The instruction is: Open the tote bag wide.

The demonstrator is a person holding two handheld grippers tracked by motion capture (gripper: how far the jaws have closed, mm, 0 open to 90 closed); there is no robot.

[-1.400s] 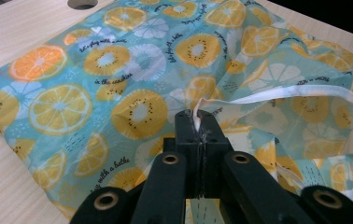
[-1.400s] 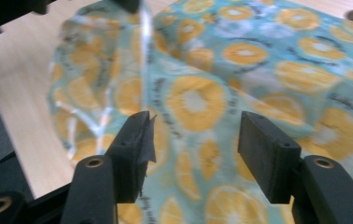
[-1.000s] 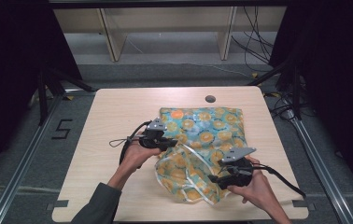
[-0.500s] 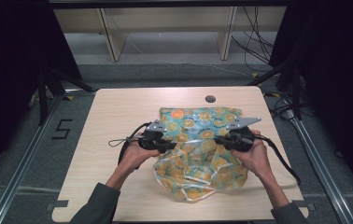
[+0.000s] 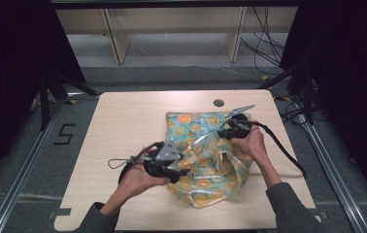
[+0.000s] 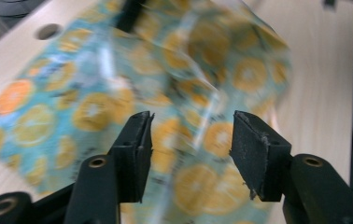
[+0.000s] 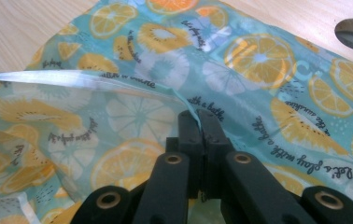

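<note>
Right tongs (image 7: 198,122) clamped on the teal orange-print plastic bag (image 5: 206,160) edge; left tongs (image 6: 191,140) just opened, bag loose between; re-grip opposite edge, pull taut

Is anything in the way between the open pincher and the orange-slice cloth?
No, nothing visible blocks it. The left gripper, whose jaws have just been opening, has the cloth right in front of it, with no other thing between them.

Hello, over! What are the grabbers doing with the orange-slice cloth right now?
Right gripper shut on cloth edge. Left gripper jaws just opened, cloth loose between them. Cloth half folded on table. Nothing in the way. Over.
</note>
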